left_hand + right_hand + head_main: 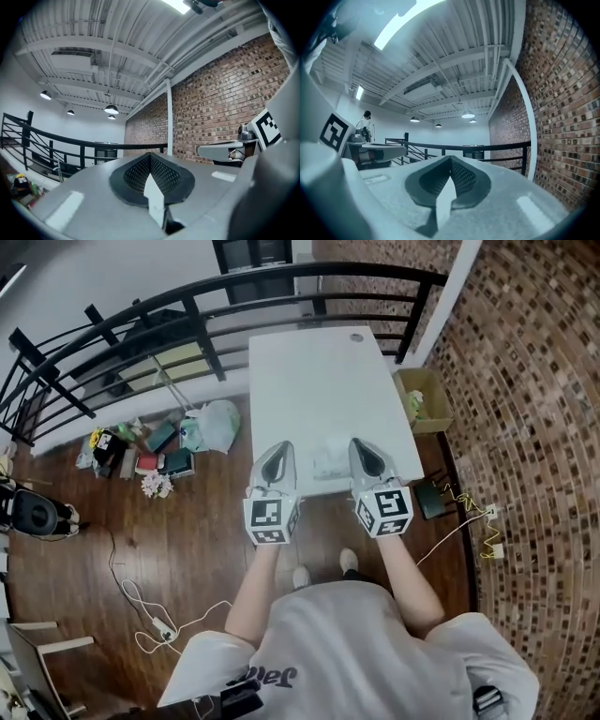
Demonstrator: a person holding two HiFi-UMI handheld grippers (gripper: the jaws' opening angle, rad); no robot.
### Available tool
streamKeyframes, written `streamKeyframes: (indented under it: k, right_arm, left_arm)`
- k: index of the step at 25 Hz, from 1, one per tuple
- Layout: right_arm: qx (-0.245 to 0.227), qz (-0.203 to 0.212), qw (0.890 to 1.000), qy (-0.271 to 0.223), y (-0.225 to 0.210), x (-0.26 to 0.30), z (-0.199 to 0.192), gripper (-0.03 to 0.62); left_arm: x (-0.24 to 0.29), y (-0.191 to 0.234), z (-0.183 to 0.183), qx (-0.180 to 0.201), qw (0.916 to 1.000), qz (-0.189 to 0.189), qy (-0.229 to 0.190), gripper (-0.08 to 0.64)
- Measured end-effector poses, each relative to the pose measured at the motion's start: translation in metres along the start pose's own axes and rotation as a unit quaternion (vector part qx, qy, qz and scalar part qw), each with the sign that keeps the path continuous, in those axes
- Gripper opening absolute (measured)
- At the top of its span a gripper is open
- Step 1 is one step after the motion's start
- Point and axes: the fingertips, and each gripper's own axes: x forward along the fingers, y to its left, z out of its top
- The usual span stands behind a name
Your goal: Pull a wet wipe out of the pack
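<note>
In the head view a pale wet wipe pack lies near the front edge of the white table. My left gripper is just left of it and my right gripper just right of it, both pointing level across the table. Neither touches the pack. In the left gripper view my left gripper has its dark pads pressed together with nothing between them. The right gripper view shows my right gripper shut and empty too. The pack is hidden in both gripper views.
A black railing runs behind and left of the table. A cardboard box stands on the floor at the table's right, by the brick wall. Bags and clutter lie on the wooden floor at left, with cables nearer the person.
</note>
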Motion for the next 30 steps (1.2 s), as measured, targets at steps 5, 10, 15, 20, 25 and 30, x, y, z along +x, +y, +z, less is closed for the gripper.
streamKeyframes:
  k: [5, 10, 15, 20, 25, 30]
  right_arm:
    - [-0.028, 0.031, 0.999, 0.030, -0.055, 0.005, -0.025, -0.013]
    - [-0.127, 0.153, 0.972, 0.125, -0.129, 0.011, -0.032, -0.012]
    - [-0.205, 0.273, 0.914, 0.220, -0.156, 0.040, -0.023, -0.010]
    - [-0.243, 0.366, 0.856, 0.272, -0.126, 0.077, -0.033, 0.128]
    - [-0.275, 0.457, 0.773, 0.343, -0.071, 0.084, -0.096, 0.207]
    - [-0.288, 0.496, 0.719, 0.393, -0.036, 0.084, -0.164, 0.207]
  left_arm:
    - [0.018, -0.003, -0.014, 0.020, 0.9997, -0.010, 0.008, 0.015]
    - [0.030, 0.004, -0.023, 0.023, 0.9994, -0.015, 0.019, 0.015]
    - [0.045, 0.004, -0.025, 0.021, 0.9994, -0.020, 0.019, 0.015]
    - [0.052, 0.003, -0.028, 0.021, 0.9992, -0.019, 0.028, 0.015]
    - [0.047, 0.003, -0.043, 0.016, 0.9988, -0.008, 0.046, 0.015]
    - [0.043, -0.003, -0.061, 0.014, 0.9977, -0.005, 0.067, 0.015]
